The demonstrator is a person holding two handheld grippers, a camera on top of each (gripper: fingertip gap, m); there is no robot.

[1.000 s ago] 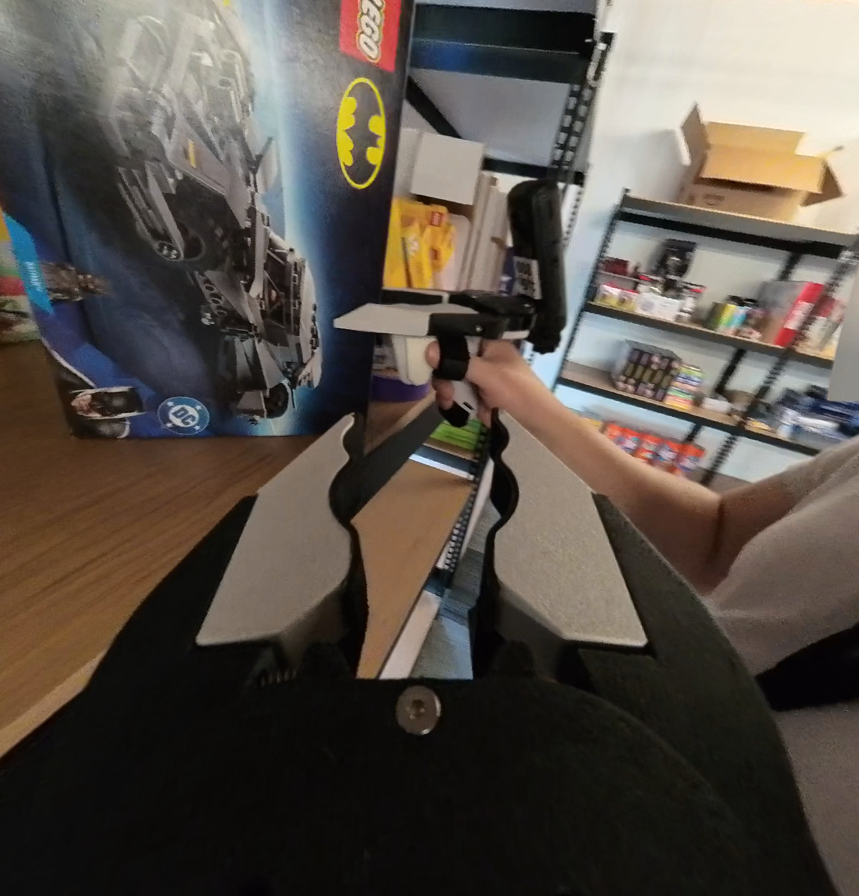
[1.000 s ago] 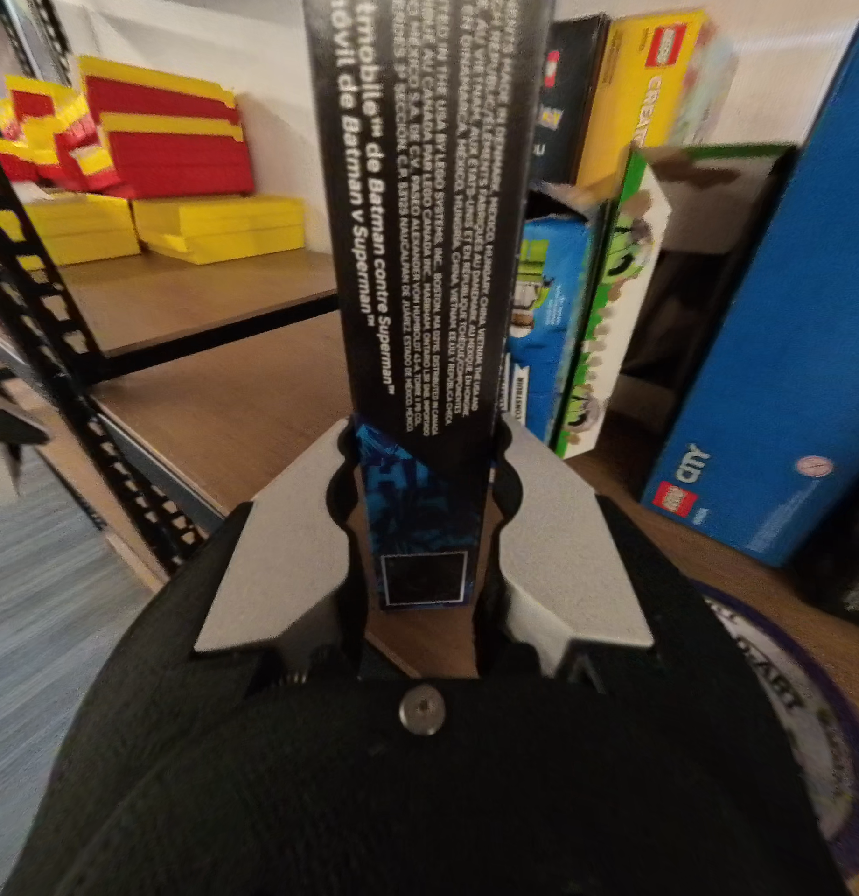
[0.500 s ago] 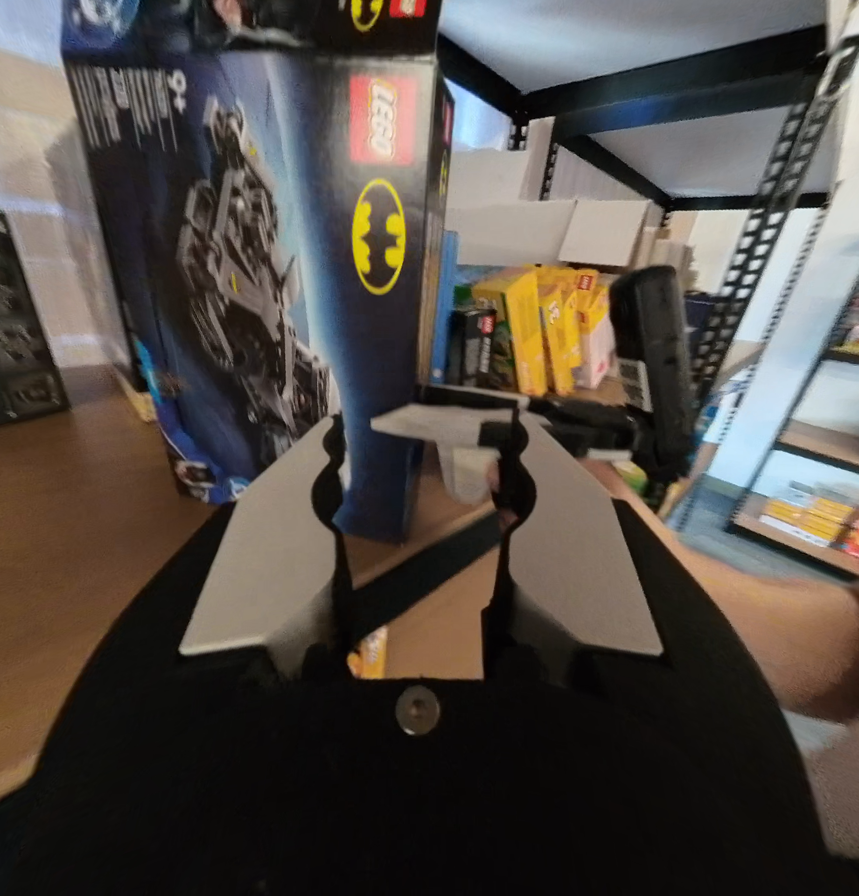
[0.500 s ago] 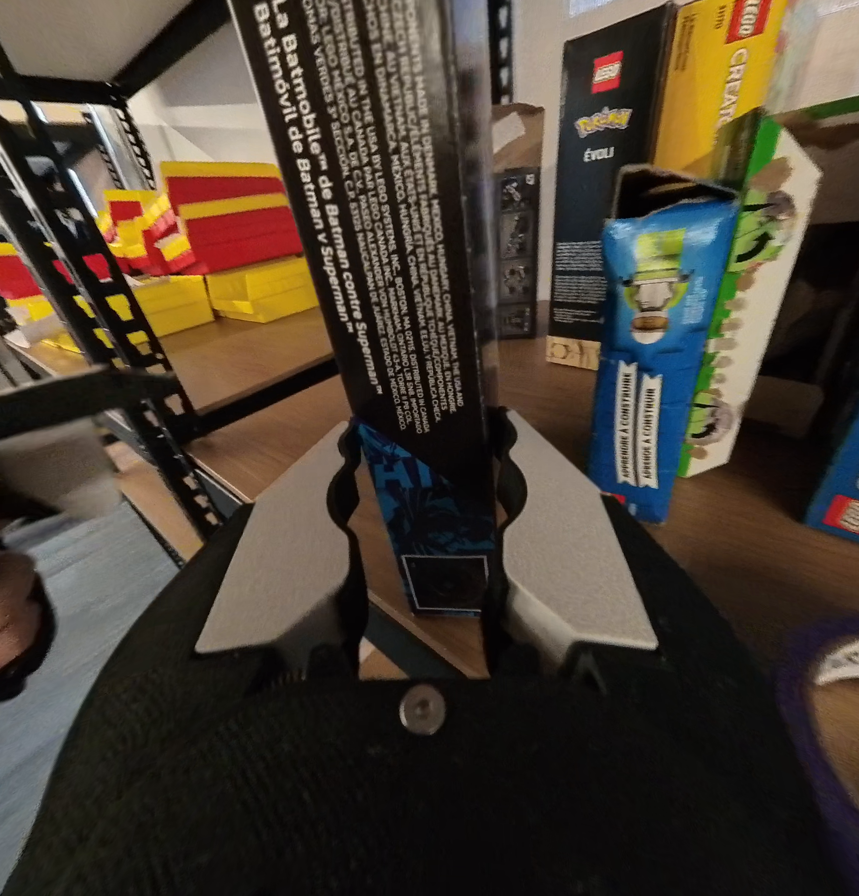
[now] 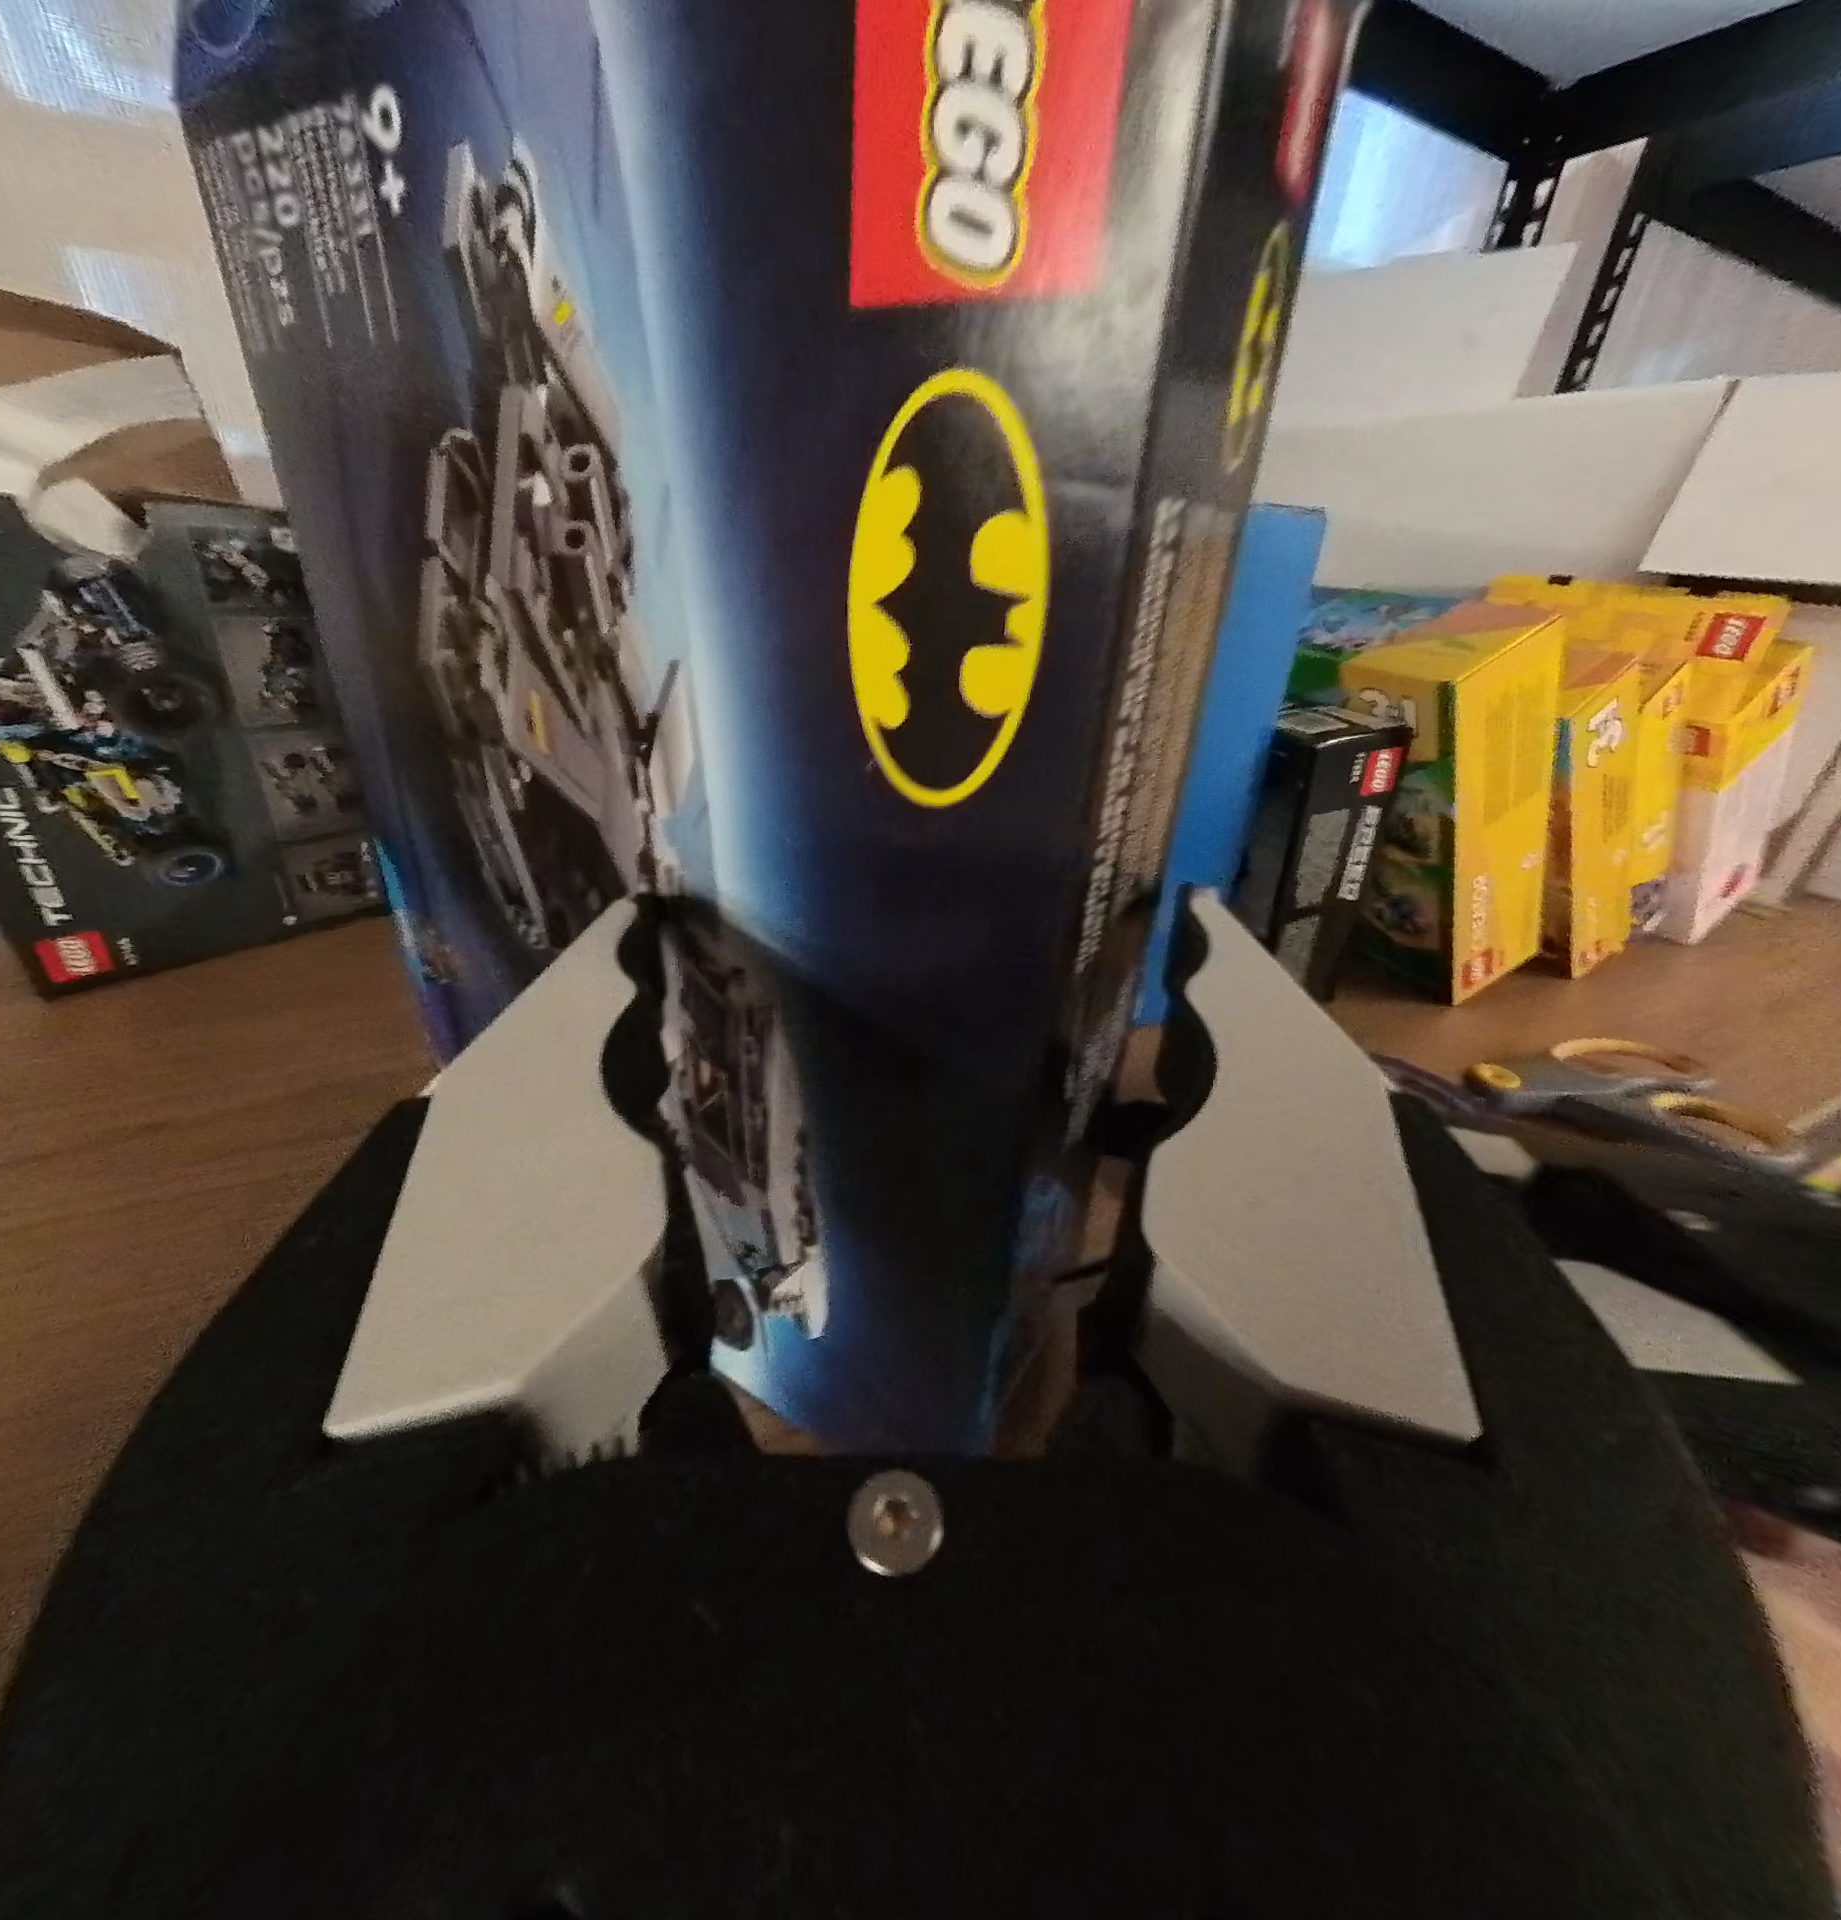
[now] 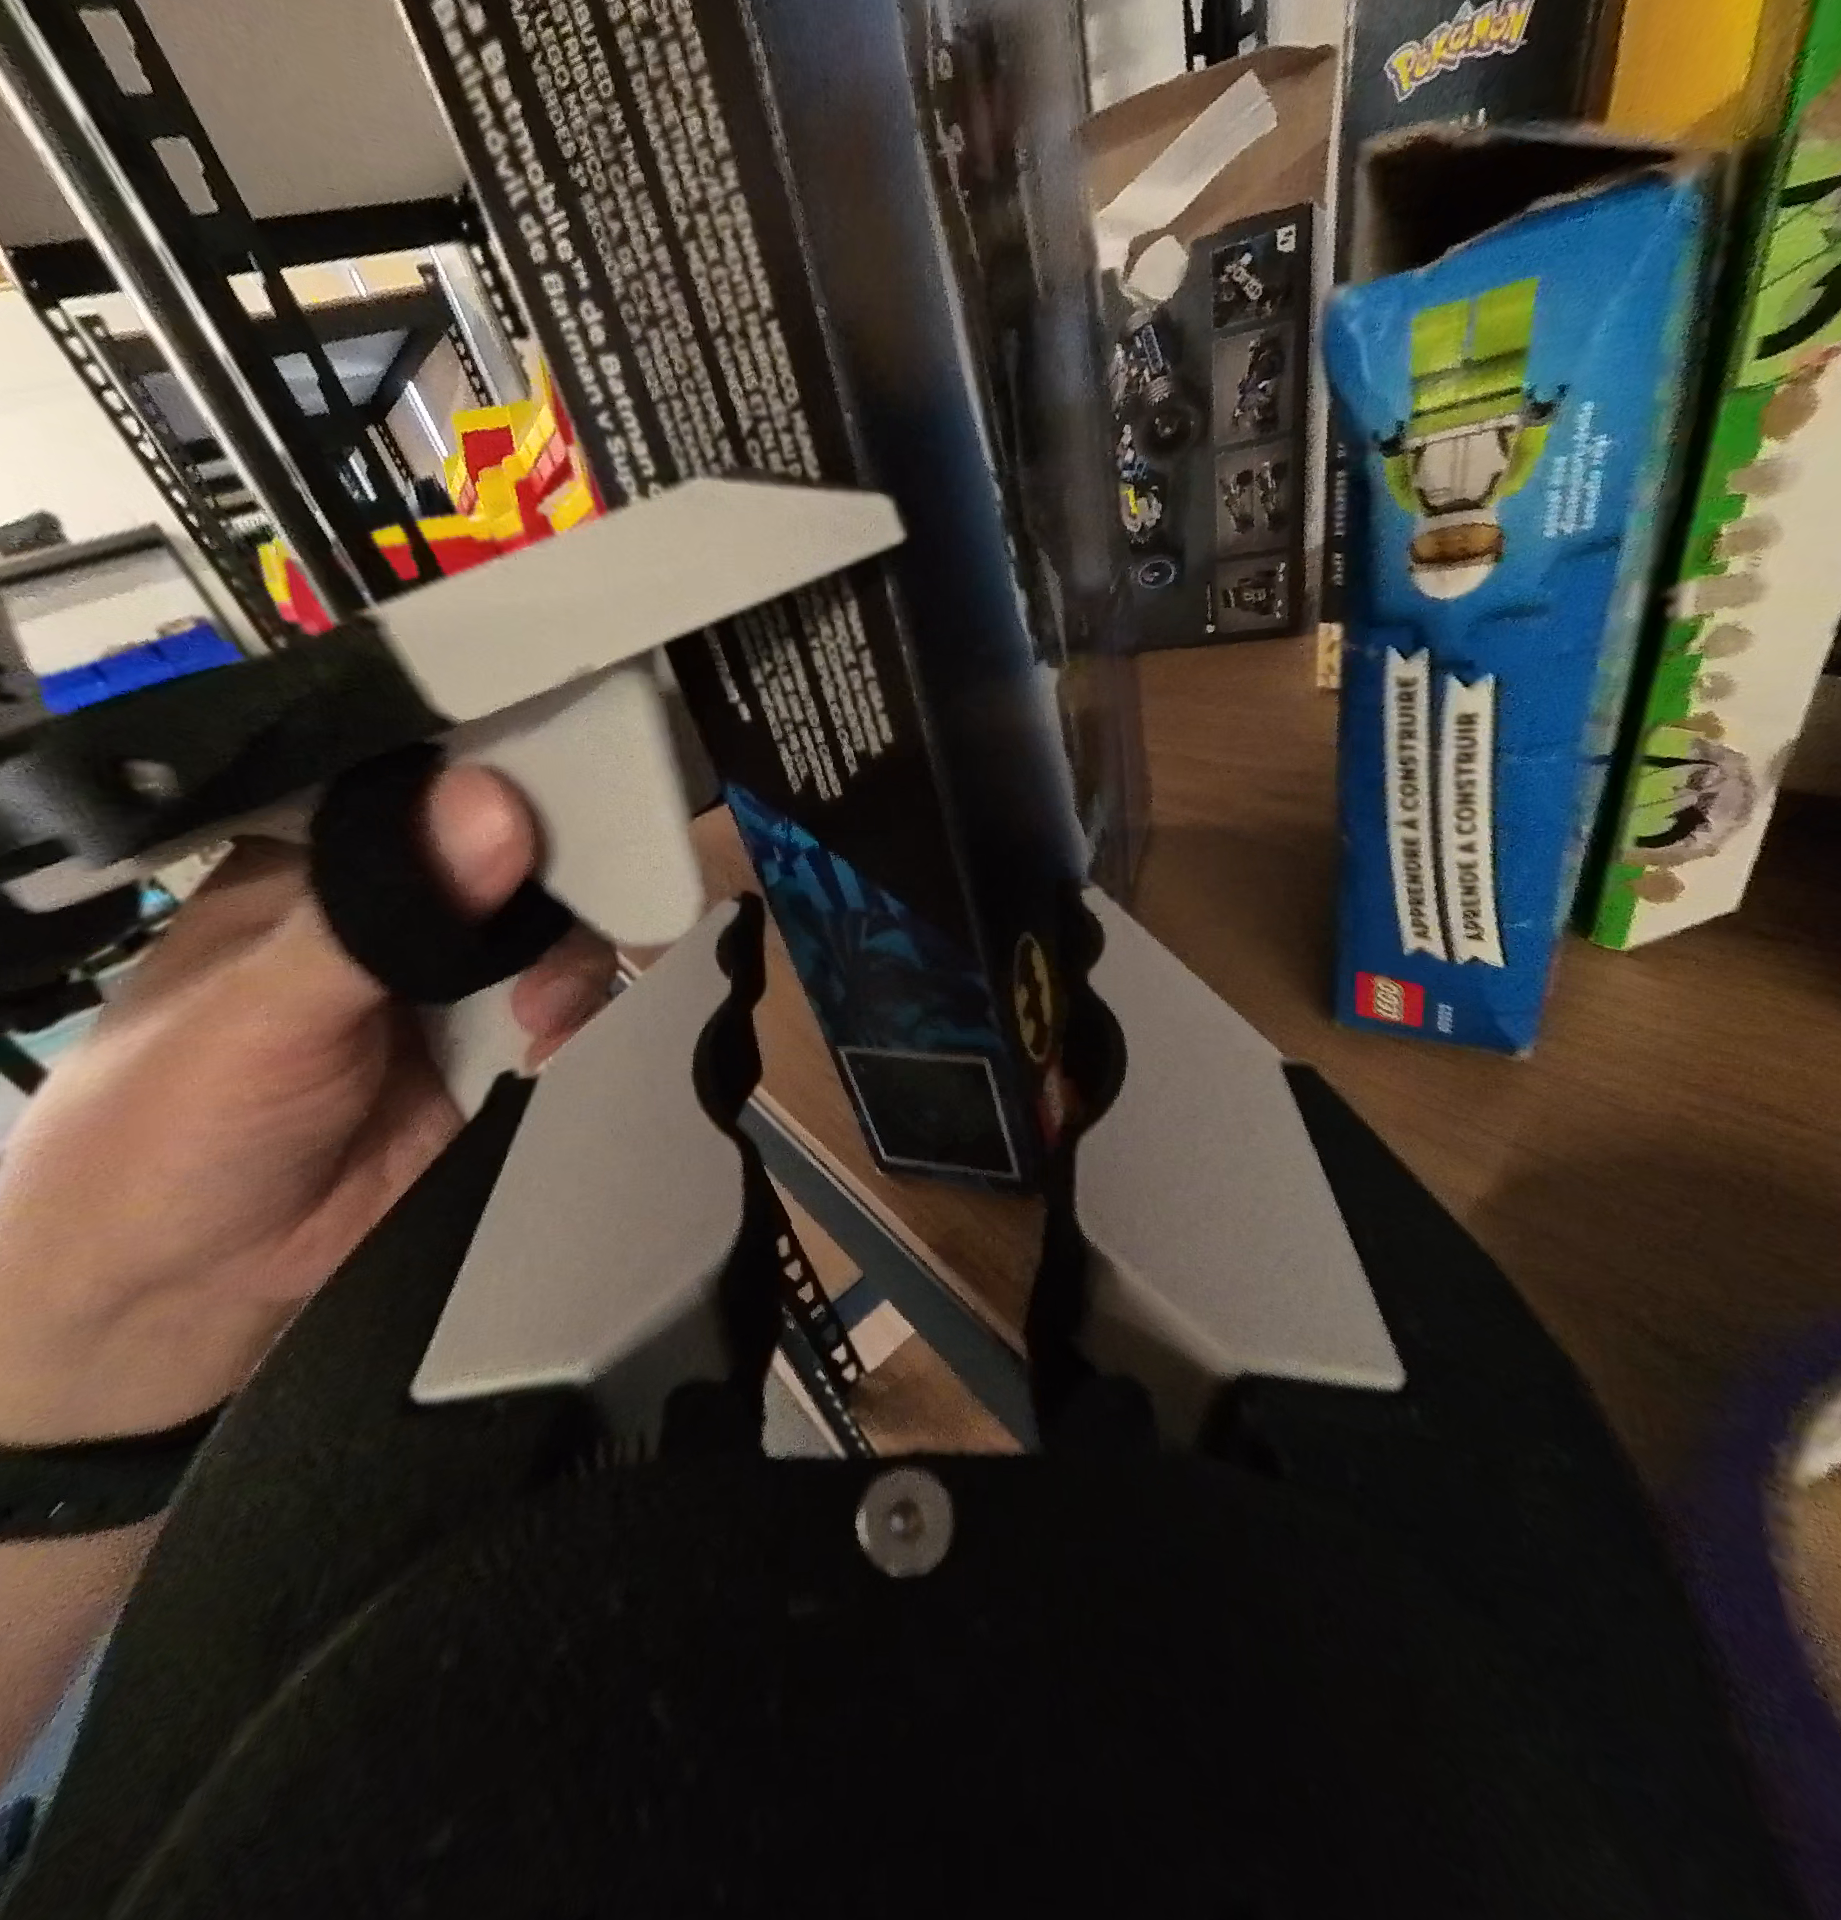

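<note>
A tall dark blue toy box (image 5: 947, 582) with a yellow bat emblem stands upright near the front edge of a wooden shelf (image 5: 168, 1143). My left gripper (image 5: 916, 914) is open, with the box's front corner between its fingers. My right gripper (image 6: 916, 904) is shut on the box's narrow printed side (image 6: 895, 312), low down near its base. In the right wrist view, one finger of the left gripper (image 6: 635, 571) lies against that side, held by a hand (image 6: 220, 1091). The right gripper's dark body (image 5: 1726, 1247) shows blurred at the right of the left wrist view.
A black toy box (image 5: 147, 748) leans at the back left. Yellow boxes (image 5: 1518, 790) stand at the back right. A blue box (image 6: 1498, 623) and a green and white box (image 6: 1778, 520) stand right of the held box. Scissors (image 5: 1581, 1081) lie on the shelf. A black rack upright (image 6: 168, 343) stands left.
My left gripper has swung in from the side, opened wider and closed in on the box's corner. The right gripper has kept its hold while the box turned on the shelf.
</note>
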